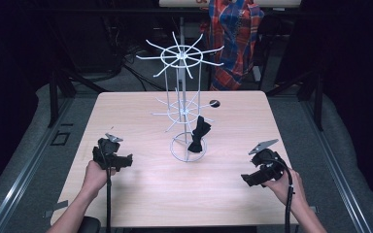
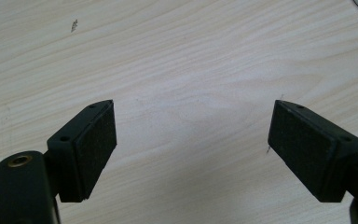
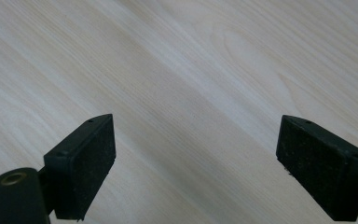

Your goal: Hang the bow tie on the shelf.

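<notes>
While parked low over the table (image 1: 126,194), left gripper (image 2: 192,135) and right gripper (image 3: 196,154) with jaws apart, nothing clamped; black cloth (image 1: 197,136) on the wire rack (image 1: 182,58).

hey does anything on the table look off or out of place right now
Nothing stands out. The white wire rack stands upright mid-table with a black cloth hanging from a lower hook. Both grippers, left gripper and right gripper, hold nothing, jaws open.

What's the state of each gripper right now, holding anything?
Left gripper: jaws open, nothing between them, over the light wooden table.
Right gripper: jaws open, empty, over bare table.
</notes>
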Demonstrator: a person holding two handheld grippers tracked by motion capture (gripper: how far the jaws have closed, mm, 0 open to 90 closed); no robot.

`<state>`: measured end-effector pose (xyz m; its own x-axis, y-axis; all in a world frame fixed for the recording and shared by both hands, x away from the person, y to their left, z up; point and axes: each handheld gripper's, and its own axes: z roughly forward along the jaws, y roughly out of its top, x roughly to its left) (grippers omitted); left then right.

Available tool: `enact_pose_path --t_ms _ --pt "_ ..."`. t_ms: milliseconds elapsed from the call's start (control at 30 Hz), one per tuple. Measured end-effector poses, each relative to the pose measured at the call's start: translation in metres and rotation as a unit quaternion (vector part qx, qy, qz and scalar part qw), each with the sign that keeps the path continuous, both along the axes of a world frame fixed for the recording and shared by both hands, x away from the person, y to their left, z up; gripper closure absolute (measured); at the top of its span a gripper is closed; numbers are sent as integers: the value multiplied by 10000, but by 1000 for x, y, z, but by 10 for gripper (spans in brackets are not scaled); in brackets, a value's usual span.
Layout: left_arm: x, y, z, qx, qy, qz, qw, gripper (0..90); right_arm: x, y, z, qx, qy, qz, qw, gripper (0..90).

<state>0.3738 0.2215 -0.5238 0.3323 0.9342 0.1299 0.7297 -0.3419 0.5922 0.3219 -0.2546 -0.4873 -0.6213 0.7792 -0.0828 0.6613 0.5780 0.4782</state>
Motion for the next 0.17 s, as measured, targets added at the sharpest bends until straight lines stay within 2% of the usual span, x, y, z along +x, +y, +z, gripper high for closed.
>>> enact_pose_path --t_ms 167 --pt "0 0 0 5 8 -3 10000 155 4 1 -9 -123 180 19 9998 117"
